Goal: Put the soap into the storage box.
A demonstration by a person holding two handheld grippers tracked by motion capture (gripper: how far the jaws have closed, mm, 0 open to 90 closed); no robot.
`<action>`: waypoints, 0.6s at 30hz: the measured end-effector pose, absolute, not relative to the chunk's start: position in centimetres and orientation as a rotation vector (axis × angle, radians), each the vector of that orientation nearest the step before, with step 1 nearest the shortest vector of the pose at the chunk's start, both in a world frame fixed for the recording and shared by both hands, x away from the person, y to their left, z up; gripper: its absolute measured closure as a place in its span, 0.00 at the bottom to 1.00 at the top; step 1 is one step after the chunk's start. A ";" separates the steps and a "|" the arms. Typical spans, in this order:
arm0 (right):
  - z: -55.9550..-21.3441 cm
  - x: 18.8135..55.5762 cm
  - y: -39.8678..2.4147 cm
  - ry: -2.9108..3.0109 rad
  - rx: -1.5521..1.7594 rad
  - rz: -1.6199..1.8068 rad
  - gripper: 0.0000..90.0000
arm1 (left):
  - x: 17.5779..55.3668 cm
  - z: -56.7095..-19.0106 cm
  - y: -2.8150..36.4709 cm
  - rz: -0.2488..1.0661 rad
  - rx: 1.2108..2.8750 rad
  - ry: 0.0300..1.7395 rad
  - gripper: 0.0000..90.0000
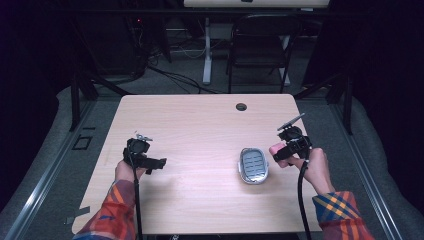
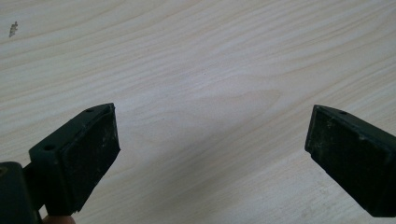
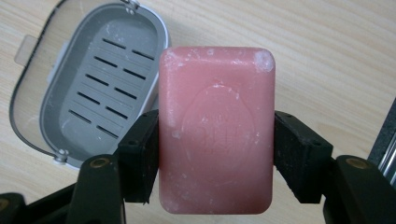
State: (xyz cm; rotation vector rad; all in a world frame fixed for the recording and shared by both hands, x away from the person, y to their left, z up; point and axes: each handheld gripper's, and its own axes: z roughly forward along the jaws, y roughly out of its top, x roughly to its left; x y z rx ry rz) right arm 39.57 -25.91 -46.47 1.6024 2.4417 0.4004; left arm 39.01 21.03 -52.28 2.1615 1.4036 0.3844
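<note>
**Soap in the grip, dish waiting open**

Your right gripper (image 3: 216,154) is clenched on the pink soap bar (image 3: 216,130), one pad on each long side, bar face toward the camera. In the high view the bar (image 1: 278,150) sits held above the table (image 1: 200,115), just right of the grey soap dish (image 1: 253,165). The dish lies open, its slotted tray (image 3: 105,88) bare, clear lid folded out beside it.

Your left gripper (image 2: 210,158) is released, jaws wide over bare wood, nothing between them; it rests well apart from the dish.

Step in hand, as I judge it: carrying the bar to the dish. Next move calls for swinging left over the tray, lining the bar's length with the tray's, lowering, then letting go.

Writing: an oval stamp is embossed on the bar; its letters are too worn to read.
</note>
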 end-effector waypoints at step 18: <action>-46.4 40.1 -23.5 2.497 1.544 0.392 0.41 | 39.0 -52.3 20.9 0.384 2.174 1.402 0.03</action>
